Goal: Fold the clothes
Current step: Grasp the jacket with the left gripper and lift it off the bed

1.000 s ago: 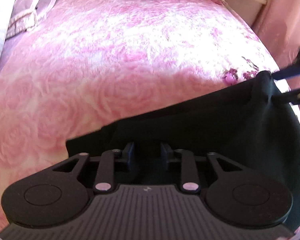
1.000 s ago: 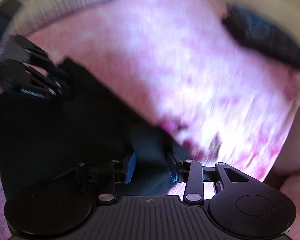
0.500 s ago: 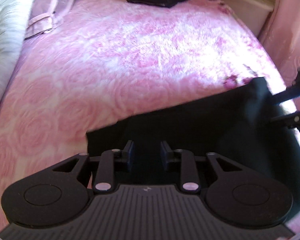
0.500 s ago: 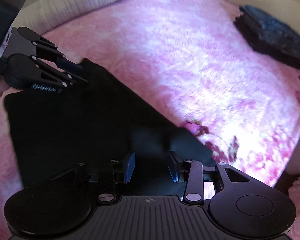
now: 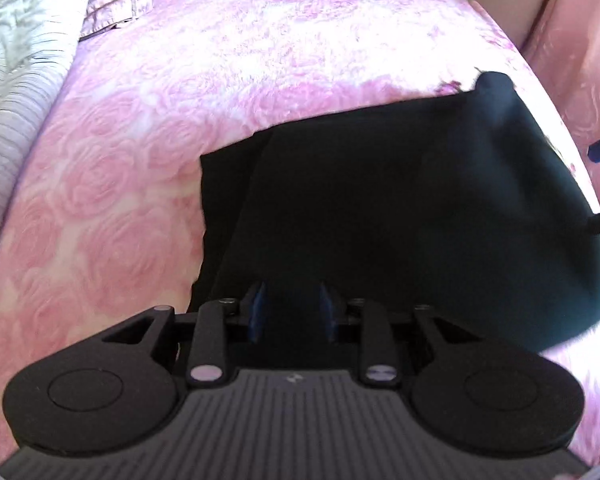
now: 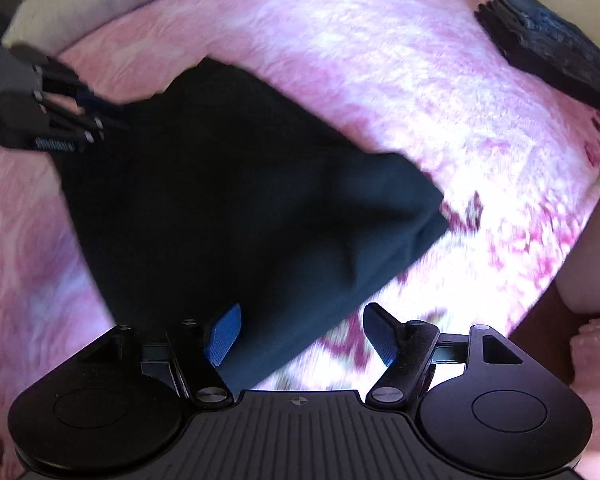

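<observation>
My left gripper (image 5: 291, 307) has its blue-padded fingers (image 5: 257, 308) drawn fairly close, a narrow gap between them, and dark cloth fills that gap; I seem to be pinching the near edge of the garment (image 5: 400, 216), though the black on black keeps me from seeing the contact cleanly. My right gripper (image 6: 302, 336) is spread wide, its ribbed blue pads (image 6: 224, 334) well apart and gripping nothing; the left pad sits just over the garment's near edge, the right one over bare bedspread. The garment is a smooth, matte, dark cloth, almost black with a green cast, lying on the bed in a rough folded rectangle with a second layer showing along its left edge in the left view and a soft, blunt corner (image 6: 432, 220) pointing toward the bed's edge in the right view. Under it lies the bedspread (image 5: 228, 80), pink and plush, embossed with large rose shapes, with darker magenta flowers near the edge. At the far end rests a stack (image 6: 548, 40) of dark folded clothes, flat and squarish. To the left lies a ribbed grey quilt (image 5: 16, 92) and a mauve pillow (image 5: 116, 4).
</observation>
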{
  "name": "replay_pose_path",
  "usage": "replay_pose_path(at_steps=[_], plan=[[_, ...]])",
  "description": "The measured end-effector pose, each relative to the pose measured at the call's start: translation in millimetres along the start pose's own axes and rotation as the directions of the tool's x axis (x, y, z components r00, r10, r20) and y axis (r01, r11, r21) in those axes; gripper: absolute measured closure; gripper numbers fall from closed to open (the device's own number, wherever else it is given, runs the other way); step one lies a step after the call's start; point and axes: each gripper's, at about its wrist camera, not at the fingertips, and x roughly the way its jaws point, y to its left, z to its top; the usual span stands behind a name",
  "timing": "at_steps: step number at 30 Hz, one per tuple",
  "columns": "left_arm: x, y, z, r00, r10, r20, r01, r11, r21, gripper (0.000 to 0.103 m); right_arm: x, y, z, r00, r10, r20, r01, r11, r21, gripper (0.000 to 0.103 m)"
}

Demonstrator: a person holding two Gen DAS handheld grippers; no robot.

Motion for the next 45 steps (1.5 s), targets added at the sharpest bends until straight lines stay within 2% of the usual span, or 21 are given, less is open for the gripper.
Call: replay_pose_path(at_steps=[3,5,7,10,11,13,15,19,21,22,24,29,32,35,38,39,42,43,45], plan=[[-24,-3,-20,1.0,0.006,-0.01,-0.006,1.0,-0.01,0.07,-13,14,-5,0.999,0.004,-0.041,-0.004,1.0,0.0,0.032],[-38,-5,-31,1.0,0.012,-0.007,-0.012,1.0,-0.019,0.064,-20,25,-6,0.999,0.011,-0.039,-0.011,1.0,-0.008,0.032],[-52,-8,-41,1.0,0.014,0.003,-0.014,1.0,-0.022,0.054,-26,35,-5,0.999,0.02,-0.034,-0.02,1.0,-0.02,0.032],[-66,-13,-54,1.0,0.014,0.008,-0.014,1.0,-0.001,0.046,-35,50,-2,0.999,0.02,-0.033,-0.022,0.998,-0.052,0.032],[-68,-15,-57,1.0,0.015,0.011,-0.015,1.0,0.012,0.04,-38,55,-4,0.999,0.019,-0.033,-0.021,0.998,-0.062,0.032],[-71,-19,-63,1.0,0.017,0.018,-0.018,0.999,0.045,0.035,-40,60,-7,0.999,0.019,-0.034,-0.021,0.997,-0.077,0.032],[-73,-25,-69,0.999,0.029,0.038,-0.032,0.995,0.092,0.033,-38,64,-7,0.999,0.013,-0.033,-0.016,0.995,-0.094,0.032],[-71,-42,-84,0.988,0.084,0.129,-0.115,0.959,0.259,0.033,-36,74,-11,1.0,-0.01,-0.017,0.008,0.988,-0.151,0.032],[-65,-50,-89,0.985,0.096,0.143,-0.142,0.922,0.361,0.033,-36,84,-19,0.999,-0.027,0.026,0.032,0.975,-0.221,0.032],[-60,-55,-93,0.983,0.104,0.152,-0.159,0.894,0.418,0.033,-34,90,-25,0.998,-0.036,0.043,0.046,0.963,-0.266,0.032],[-51,-64,-100,0.978,0.119,0.169,-0.192,0.829,0.526,0.032,-26,103,-39,0.996,-0.064,0.062,0.082,0.929,-0.362,0.032],[-13,-76,-120,0.958,0.154,0.244,-0.285,0.632,0.72,0.028,-1,132,-71,0.982,-0.141,0.128,0.188,0.819,-0.543,0.032],[12,-75,-128,0.943,0.163,0.29,-0.331,0.56,0.76,0.028,16,149,-89,0.967,-0.184,0.175,0.254,0.736,-0.627,0.032],[32,-72,-133,0.932,0.169,0.322,-0.362,0.512,0.779,0.028,35,159,-101,0.952,-0.202,0.23,0.306,0.679,-0.667,0.032],[50,-70,-137,0.92,0.171,0.354,-0.392,0.469,0.792,0.026,60,164,-109,0.919,-0.244,0.311,0.394,0.613,-0.685,0.032],[53,-69,-138,0.913,0.167,0.371,-0.406,0.454,0.793,0.021,70,164,-111,0.907,-0.259,0.331,0.42,0.58,-0.698,0.032],[60,-67,-137,0.898,0.166,0.409,-0.439,0.42,0.794,0.016,93,158,-115,0.871,-0.304,0.387,0.49,0.461,-0.74,0.032],[62,-66,-135,0.898,0.165,0.408,-0.438,0.417,0.796,0.016,96,152,-115,0.867,-0.297,0.4,0.496,0.439,-0.749,0.032],[63,-66,-130,0.901,0.159,0.404,-0.432,0.409,0.804,0.017,93,137,-115,0.878,-0.256,0.405,0.479,0.433,-0.764,0.035]])
